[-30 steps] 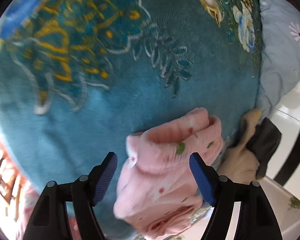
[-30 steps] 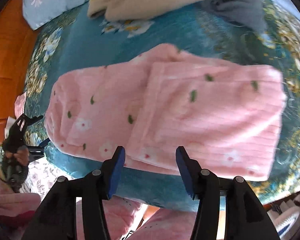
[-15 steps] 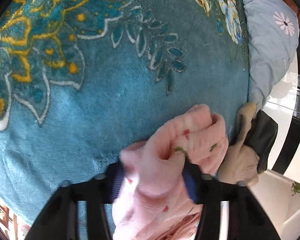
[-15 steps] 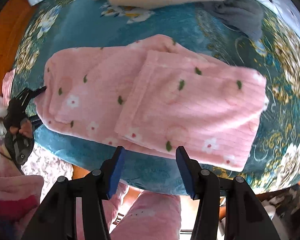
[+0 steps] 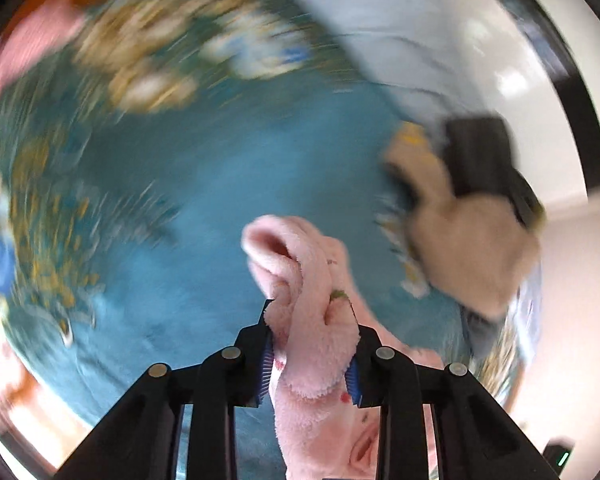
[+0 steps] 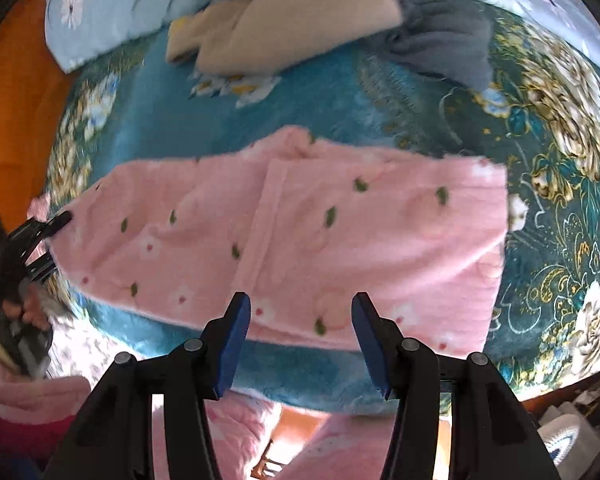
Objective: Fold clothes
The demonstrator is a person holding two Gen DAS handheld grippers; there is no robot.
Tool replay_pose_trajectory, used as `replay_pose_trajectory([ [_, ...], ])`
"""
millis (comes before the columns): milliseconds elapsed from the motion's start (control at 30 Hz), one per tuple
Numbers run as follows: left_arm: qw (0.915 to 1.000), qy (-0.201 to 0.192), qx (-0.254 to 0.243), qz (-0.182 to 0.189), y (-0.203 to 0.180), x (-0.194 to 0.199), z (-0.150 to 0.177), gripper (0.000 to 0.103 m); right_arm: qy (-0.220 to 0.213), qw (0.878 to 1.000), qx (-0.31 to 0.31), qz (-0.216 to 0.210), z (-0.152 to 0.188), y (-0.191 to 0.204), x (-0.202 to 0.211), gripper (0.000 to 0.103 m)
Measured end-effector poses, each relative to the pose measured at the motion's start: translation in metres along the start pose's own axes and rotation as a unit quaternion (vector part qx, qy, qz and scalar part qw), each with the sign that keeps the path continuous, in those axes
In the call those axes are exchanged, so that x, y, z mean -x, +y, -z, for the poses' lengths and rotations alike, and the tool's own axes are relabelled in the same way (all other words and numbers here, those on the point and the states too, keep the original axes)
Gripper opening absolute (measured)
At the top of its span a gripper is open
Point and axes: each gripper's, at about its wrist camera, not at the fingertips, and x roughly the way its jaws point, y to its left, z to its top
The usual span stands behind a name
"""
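Note:
A pink fleece garment (image 6: 300, 232) with green and white flower dots lies half folded on a teal floral blanket (image 6: 340, 92). My left gripper (image 5: 310, 320) has one bunched end of the pink garment (image 5: 312, 280) between its blue pads. Its jaws are closing and the pads press into the fleece, held off the blanket (image 5: 220, 184). In the right wrist view the left gripper (image 6: 56, 220) shows at the garment's left end. My right gripper (image 6: 300, 308) hovers open over the garment's near edge with nothing between its fingers.
A folded beige cloth (image 6: 300, 12) and a grey cloth (image 6: 448, 48) lie at the blanket's far side, beside a pale blue pillow (image 6: 112, 12). Orange wood (image 6: 12, 100) borders the left. A person's pink-trousered legs (image 6: 340, 448) stand at the near edge.
The left gripper shut on the garment's end, then lifted it and rolled; its view is now blurred. The right gripper rose a little and stayed open.

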Motion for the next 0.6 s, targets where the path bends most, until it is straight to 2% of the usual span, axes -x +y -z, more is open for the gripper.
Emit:
replay_pose_trajectory([
  [100, 0.9963, -0.024, -0.083, -0.004, -0.076, 0.019, 0.021, 0.031, -0.026, 0.999, 0.001, -0.022, -0.007, -0.023, 0.014, 0.054],
  [233, 0.9832, -0.036, -0.179, -0.012, -0.179, 0.021, 0.071, 0.031, -0.050, 0.998, 0.015, -0.045, -0.018, -0.065, 0.034, 0.054],
  [400, 0.9609, 0.004, -0.276, -0.018, -0.287, -0.001, 0.156, 0.031, -0.085, 0.994, -0.006, -0.062, -0.023, -0.145, 0.062, 0.054],
  [600, 0.9389, 0.075, -0.333, -0.045, -0.364, -0.066, 0.245, 0.031, -0.076, 0.994, -0.054, -0.064, -0.002, -0.231, 0.062, 0.054],
])
